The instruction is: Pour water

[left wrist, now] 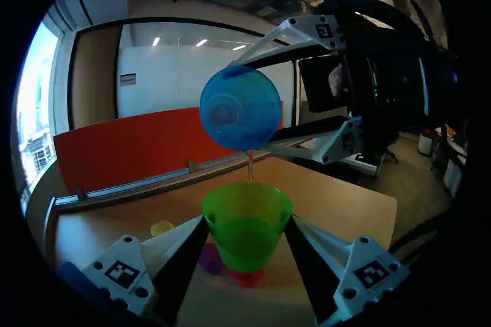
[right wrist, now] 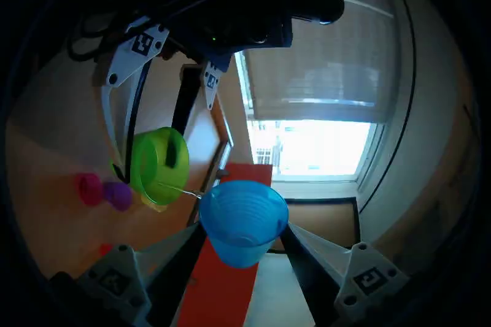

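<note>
Directly above the green cup (left wrist: 247, 232), the right tool (right wrist: 243, 230) pinches the blue cup (left wrist: 240, 115) between both fingers and tips it steeply, so that a thin stream of water (left wrist: 250, 167) falls into the green cup's mouth. The left tool (left wrist: 245, 226) is closed on the green cup and holds it upright, raised off the bench (left wrist: 350, 204), to catch the pour. It looks about half full. Below the green cup, a yellow cup (left wrist: 161, 227), a purple cup (left wrist: 210, 258) and a red cup (left wrist: 248, 278) stand on the bench.

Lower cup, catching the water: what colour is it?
The lower cup is translucent green; the blue cup pours into it. Clearest in the left gripper view.
</note>
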The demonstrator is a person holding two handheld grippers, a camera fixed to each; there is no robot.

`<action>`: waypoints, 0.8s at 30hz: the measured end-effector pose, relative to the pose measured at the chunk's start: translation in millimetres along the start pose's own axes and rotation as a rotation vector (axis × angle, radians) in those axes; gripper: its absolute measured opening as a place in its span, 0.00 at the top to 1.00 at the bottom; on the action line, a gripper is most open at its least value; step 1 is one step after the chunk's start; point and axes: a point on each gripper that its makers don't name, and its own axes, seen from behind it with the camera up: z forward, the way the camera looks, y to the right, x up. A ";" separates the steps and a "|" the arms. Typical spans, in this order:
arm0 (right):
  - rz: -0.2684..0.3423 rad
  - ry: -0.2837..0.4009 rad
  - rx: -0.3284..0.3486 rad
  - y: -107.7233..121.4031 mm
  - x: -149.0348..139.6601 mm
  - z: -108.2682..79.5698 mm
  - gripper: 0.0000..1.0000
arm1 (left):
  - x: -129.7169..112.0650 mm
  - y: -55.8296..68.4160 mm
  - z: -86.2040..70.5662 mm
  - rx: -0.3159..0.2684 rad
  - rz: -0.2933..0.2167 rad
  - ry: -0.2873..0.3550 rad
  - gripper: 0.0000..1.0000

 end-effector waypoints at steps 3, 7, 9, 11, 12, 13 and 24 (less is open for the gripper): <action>-0.003 0.002 0.001 0.6 0.2 0.9 0.12 | 0.0 0.3 -0.1 0.000 0.001 0.001 0.16; -0.013 0.000 0.002 0.9 -0.5 1.7 0.12 | 0.4 0.4 -0.3 0.001 0.003 0.001 0.16; -0.018 0.001 0.003 0.7 -0.4 1.8 0.12 | 1.0 0.3 -0.4 0.001 0.003 0.002 0.16; -0.026 0.001 0.003 1.3 -0.1 1.5 0.12 | 1.8 0.0 -0.4 0.001 0.003 0.003 0.16; -0.029 0.001 0.003 1.5 0.1 1.4 0.12 | 2.1 -0.1 -0.4 0.001 0.003 0.003 0.16; -0.032 0.001 0.003 1.6 0.3 1.2 0.12 | 2.5 -0.1 -0.3 0.001 0.004 0.004 0.16; -0.054 0.000 0.002 2.9 2.2 -2.6 0.12 | 3.5 0.9 0.3 -0.001 0.006 0.005 0.16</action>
